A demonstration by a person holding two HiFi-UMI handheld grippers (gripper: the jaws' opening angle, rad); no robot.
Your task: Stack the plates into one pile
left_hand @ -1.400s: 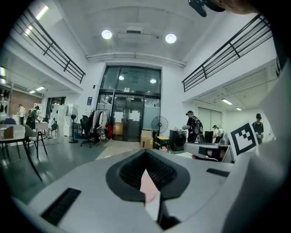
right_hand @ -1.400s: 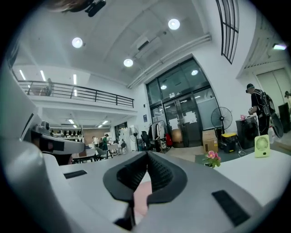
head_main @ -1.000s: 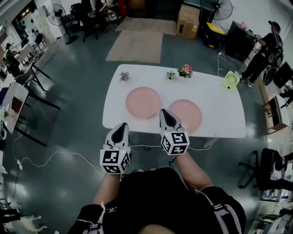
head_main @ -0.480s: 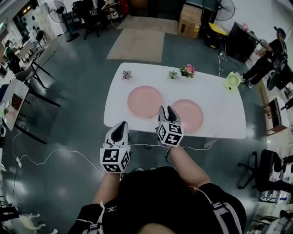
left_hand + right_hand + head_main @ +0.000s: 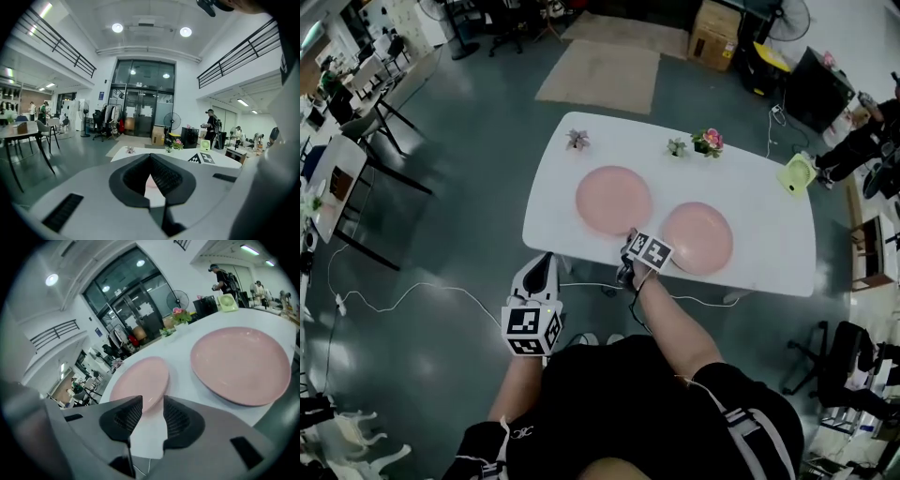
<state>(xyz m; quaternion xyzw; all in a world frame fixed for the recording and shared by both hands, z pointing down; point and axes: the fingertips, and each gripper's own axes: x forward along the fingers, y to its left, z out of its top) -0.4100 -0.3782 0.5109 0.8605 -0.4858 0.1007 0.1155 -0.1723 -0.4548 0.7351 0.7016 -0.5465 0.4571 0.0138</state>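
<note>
**Right claw at near edge, plates not yet stacked**

Left claw (image 5: 545, 262): shut, empty, held short of the surface over the floor. Left plate (image 5: 613, 199) lies flat. Right claw (image 5: 153, 404) is at the near edge, aimed at that plate's rim; its jaws have just been opening and stand wide with nothing between them. Right plate (image 5: 697, 236) lies flat, apart from the left one.

Judgement: slip one jaw under the rim, pinch the lip only, lift level, set down centred.

White surface (image 5: 759, 258): small potted plants (image 5: 577, 140) along the far edge, green fan (image 5: 796, 173) at the right. Beyond it, grey floor and a rug (image 5: 598, 71).
</note>
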